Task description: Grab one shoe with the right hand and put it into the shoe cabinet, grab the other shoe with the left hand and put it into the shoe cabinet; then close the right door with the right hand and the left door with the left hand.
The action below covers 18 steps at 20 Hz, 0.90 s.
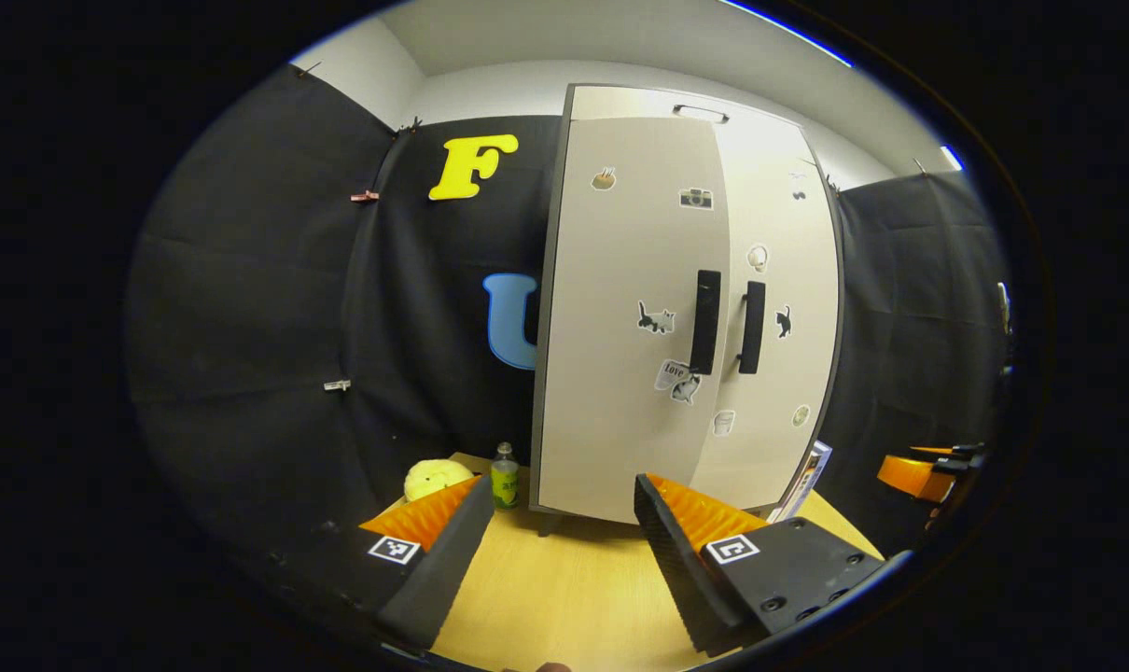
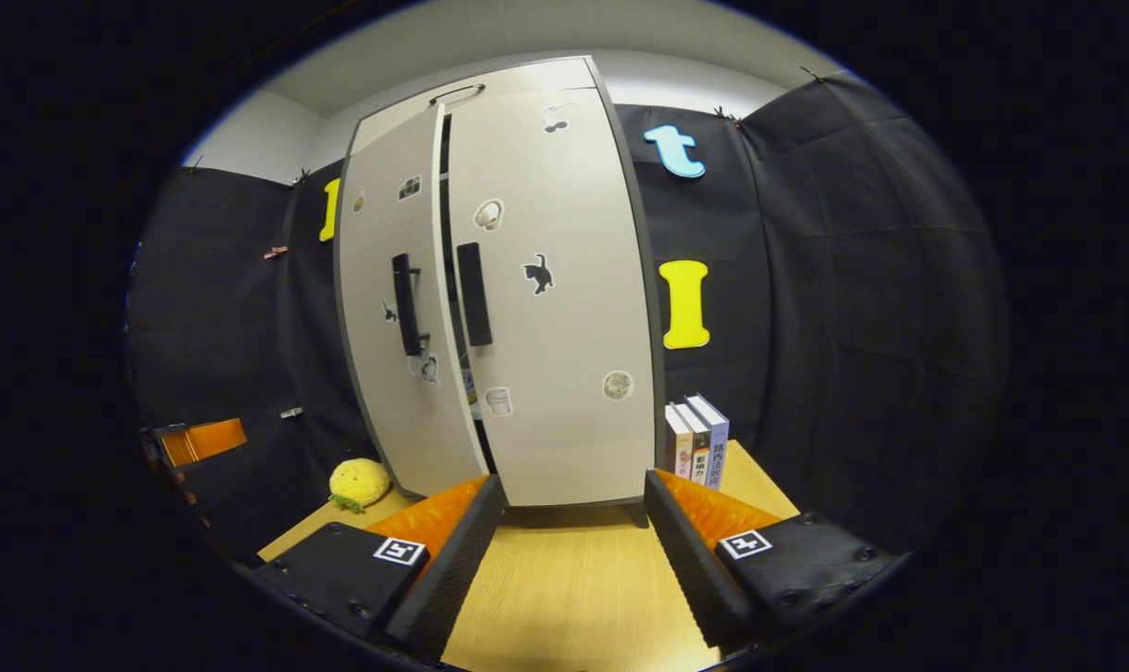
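We see the tall pale-grey two-door shoe cabinet (image 1: 620,308) standing upright on the light wooden tabletop (image 1: 574,588), at its far side against the black cloth wall (image 1: 247,308); its frame is dark grey, and each door carries a black vertical bar handle near the middle seam. The right door (image 2: 555,299) lies flush with the frame; the left door (image 2: 387,317) stands slightly ajar, a dark gap showing along the seam. Small stickers dot both doors: a black cat, a camera, a cup; one sticker on the left door reads "love".

Our left gripper (image 1: 560,523) hangs before the cabinet with its fingers spread wide, nothing between them; our right gripper (image 2: 574,527) is likewise wide apart and empty.

Just left of the cabinet stand a small green-labelled bottle (image 1: 504,476) and a yellow plush toy (image 1: 437,478); just right of it a row of upright books (image 2: 697,439), their spine writing too small to read. White wall shows above the cloth.
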Tool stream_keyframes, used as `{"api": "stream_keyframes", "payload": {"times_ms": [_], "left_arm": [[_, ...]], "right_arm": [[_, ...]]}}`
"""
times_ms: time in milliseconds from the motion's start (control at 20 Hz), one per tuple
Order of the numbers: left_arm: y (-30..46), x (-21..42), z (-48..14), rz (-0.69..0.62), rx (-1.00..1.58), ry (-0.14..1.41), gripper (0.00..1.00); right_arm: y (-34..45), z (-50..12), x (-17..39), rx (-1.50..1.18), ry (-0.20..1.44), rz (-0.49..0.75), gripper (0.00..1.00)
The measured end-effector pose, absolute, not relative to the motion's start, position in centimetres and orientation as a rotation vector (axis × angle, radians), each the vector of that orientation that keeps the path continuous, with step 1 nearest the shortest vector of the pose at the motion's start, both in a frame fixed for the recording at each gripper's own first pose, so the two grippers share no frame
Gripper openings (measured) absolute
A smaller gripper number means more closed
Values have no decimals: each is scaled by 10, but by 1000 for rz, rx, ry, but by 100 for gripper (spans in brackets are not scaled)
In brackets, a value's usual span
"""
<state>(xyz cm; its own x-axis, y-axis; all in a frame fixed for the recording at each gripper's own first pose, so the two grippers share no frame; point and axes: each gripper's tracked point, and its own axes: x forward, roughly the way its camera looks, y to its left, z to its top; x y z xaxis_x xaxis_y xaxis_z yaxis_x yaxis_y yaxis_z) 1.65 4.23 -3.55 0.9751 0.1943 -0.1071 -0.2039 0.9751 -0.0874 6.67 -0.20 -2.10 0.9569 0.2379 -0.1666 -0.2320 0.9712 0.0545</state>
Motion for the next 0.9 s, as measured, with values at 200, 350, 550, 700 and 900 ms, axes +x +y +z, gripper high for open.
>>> {"api": "stream_keyframes", "payload": {"times_ms": [200, 350, 550, 700, 900], "left_arm": [[38, 5, -38, 154, -89, 99, 95], [38, -2, -34, 130, -61, 73, 95], [33, -12, -31, 94, -52, 56, 95], [32, -25, -30, 89, -29, 52, 95], [26, -36, -31, 79, -38, 46, 95]], "right_arm": [[13, -25, 49, 43, 176, 235, 98], [19, -25, 37, 36, 152, 234, 98], [16, -20, 18, 51, 127, 214, 98], [0, -25, 5, 49, 113, 188, 98], [-16, -29, -8, 64, 122, 160, 98]]}}
